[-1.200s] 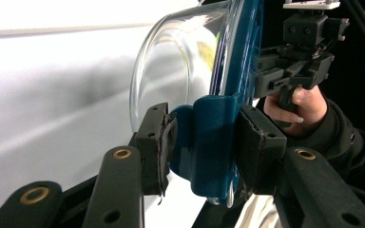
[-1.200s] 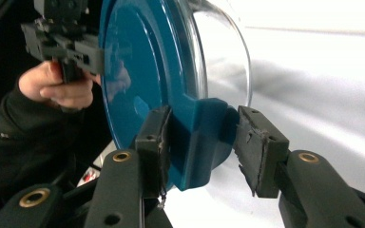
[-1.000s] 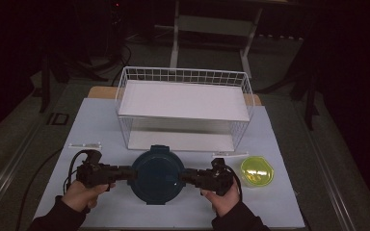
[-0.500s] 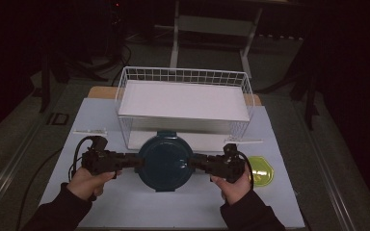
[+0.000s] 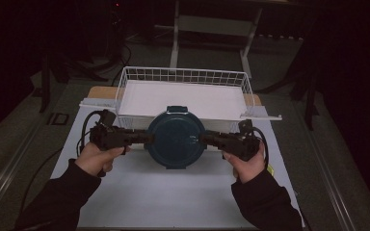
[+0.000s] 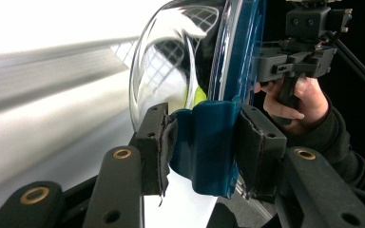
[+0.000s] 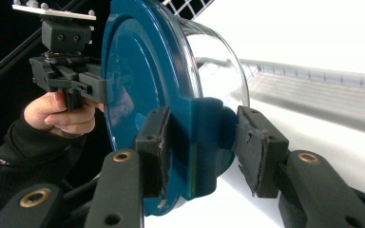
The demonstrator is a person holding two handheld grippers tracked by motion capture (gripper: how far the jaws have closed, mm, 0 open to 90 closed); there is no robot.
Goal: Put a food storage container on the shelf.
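Nearest to us, our two sleeved forearms come up over the white table sheet (image 5: 173,202), and each hand carries a pair of tongs turned inward toward the other. Our left gripper (image 5: 142,137) has its jaws partly closed and clamped on the blue side latch of the round container (image 5: 176,137); in the left gripper view its worn pads (image 6: 164,145) press the tab from both sides, with the clear glass bowl (image 6: 171,61) to one side and the blue lid's rim to the other. Our right gripper (image 5: 207,138) grips the opposite latch in the same way, its jaws partly closed, the pads (image 7: 254,142) squeezing the blue tab while the lid (image 7: 133,80) faces the far hand. Between the two tongs the container hangs lid-up, its far edge overlapping the near rim of the white wire basket (image 5: 183,74), though we cannot tell whether it touches the wire. Just behind it the basket's white floor lies bare, and beyond that a metal stand (image 5: 212,29) rises from the dark floor.
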